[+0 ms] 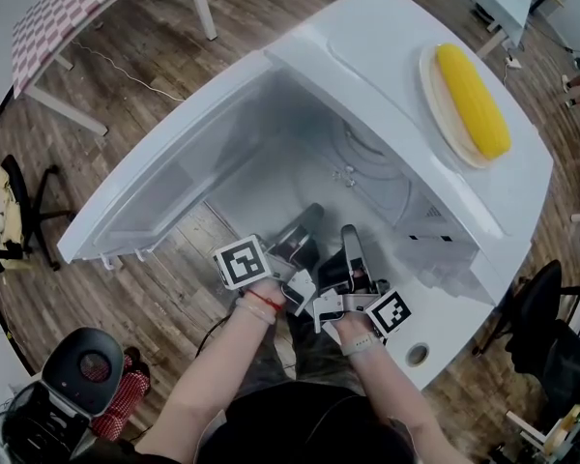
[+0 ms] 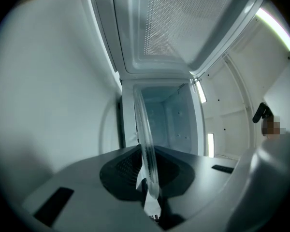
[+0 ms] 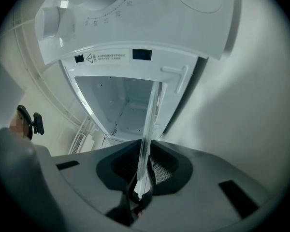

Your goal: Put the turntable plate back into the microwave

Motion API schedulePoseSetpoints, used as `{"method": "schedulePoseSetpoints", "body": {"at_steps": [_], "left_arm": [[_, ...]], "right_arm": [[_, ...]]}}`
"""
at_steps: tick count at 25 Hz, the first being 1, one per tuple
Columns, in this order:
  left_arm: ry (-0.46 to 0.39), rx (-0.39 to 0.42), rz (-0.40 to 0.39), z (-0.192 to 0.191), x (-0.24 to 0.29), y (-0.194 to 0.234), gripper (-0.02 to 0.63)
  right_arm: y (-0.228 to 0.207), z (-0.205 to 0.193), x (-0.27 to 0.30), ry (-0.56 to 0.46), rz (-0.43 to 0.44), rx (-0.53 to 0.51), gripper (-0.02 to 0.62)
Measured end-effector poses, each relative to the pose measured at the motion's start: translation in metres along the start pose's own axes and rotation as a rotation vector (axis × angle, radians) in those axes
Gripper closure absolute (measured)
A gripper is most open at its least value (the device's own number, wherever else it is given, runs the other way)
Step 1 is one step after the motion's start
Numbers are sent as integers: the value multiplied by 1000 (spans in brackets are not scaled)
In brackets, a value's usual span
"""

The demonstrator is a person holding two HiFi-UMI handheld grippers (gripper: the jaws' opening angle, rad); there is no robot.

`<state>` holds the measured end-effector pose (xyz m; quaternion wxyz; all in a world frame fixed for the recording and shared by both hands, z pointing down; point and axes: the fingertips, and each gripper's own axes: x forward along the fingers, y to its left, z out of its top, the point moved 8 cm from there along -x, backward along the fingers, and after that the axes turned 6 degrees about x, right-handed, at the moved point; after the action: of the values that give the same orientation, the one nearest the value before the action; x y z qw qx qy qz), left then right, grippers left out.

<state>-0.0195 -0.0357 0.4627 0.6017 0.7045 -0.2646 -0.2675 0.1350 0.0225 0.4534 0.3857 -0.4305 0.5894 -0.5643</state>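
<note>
The white microwave (image 1: 387, 56) stands with its door (image 1: 164, 191) swung open to the left. The clear glass turntable plate (image 1: 372, 158) is held at its near rim by both grippers and reaches into the cavity (image 1: 300, 153). My left gripper (image 1: 309, 218) and right gripper (image 1: 351, 238) sit side by side at the opening. The plate (image 2: 147, 149) shows edge-on in the left gripper view, pinched in the left gripper (image 2: 148, 180), with the cavity (image 2: 166, 120) ahead. In the right gripper view the plate (image 3: 148, 134) is clamped in the right gripper (image 3: 141, 173).
A yellow corn cob (image 1: 474, 100) lies on a pale dish (image 1: 443, 114) on top of the microwave. The microwave sits on a white table (image 1: 435, 356). A chequered table (image 1: 68, 13) and office chairs (image 1: 24, 211) stand on the wooden floor.
</note>
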Motion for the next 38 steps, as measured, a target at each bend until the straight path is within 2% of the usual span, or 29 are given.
{"method": "schedulePoseSetpoints", "body": {"at_steps": [5,7,11,15,25,31,38], "left_arm": [[-13,-39,-7,0,7,0,571],[-4,-26,-1,1,10,-1,571],[22,57,29,6,12,1,571],[15,48,34,4,16,2,572],[37,40,65,6,22,7,572],[46,62,56,6,23,7,572],[89,93,52,6,25,5,572]], "right_arm": [[-1,5,4,-7,-5,6,531],[-1,7,5,-11,-9,-2,531],[0,9,7,-5,-28,-33,531],[1,10,7,2,-57,-47,521],[1,-4,3,93,-80,-36,517],[-1,-3,3,79,-77,-19,523],[-3,0,3,5,-70,32,535]]}}
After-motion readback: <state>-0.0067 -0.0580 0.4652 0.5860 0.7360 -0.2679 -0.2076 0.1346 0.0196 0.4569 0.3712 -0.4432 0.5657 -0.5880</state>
